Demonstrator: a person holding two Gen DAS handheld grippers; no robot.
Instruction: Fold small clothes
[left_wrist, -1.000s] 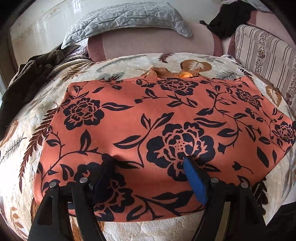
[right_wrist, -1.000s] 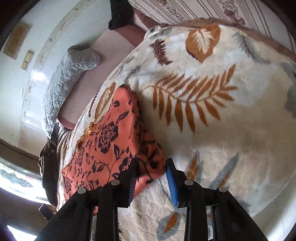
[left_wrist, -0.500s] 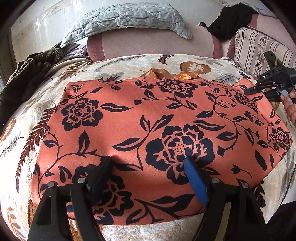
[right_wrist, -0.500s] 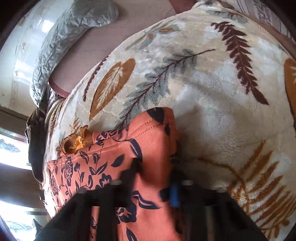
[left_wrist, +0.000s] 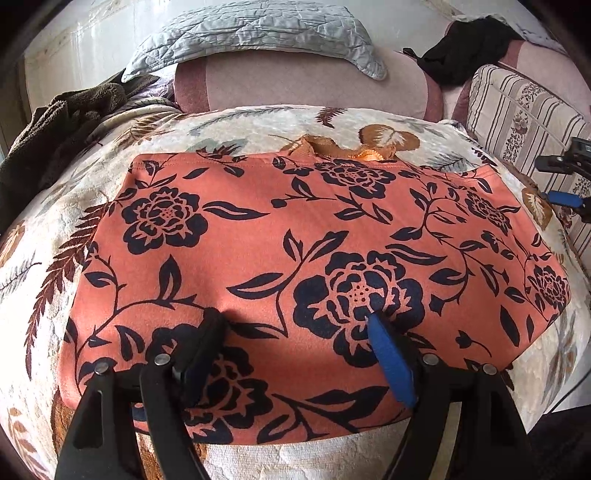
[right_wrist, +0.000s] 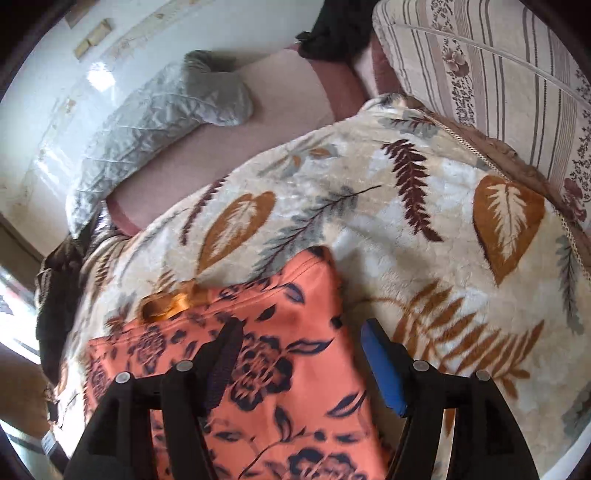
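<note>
Garment: orange cloth (left_wrist: 314, 236) printed with dark flowers and leaves, spread flat on the blanket as a broad folded panel; soft, matte surface, stitched hem along its far edge.
Trim: a ruffled orange-gold strip (left_wrist: 332, 149) pokes out from under the far edge.
Blanket: cream plush blanket (right_wrist: 424, 229) with brown, rust and grey leaf prints, quilted in texture, under the garment.
Left gripper (left_wrist: 295, 332): fingers set wide, tips resting over the near part of the cloth, nothing pinched between them.
Right gripper (right_wrist: 299, 332): jaws have just been opening; they stand wide above the garment's right corner, one finger over the cloth, the blue-padded one over the blanket, nothing gripped.
Surroundings: grey quilted pillow (left_wrist: 255, 35) on a pink bolster (left_wrist: 314, 83) behind; striped floral cushion (right_wrist: 480, 62) to the right; black clothing (left_wrist: 465, 48) heaped at the far right; brown fuzzy fabric (left_wrist: 55, 129) at the left.
</note>
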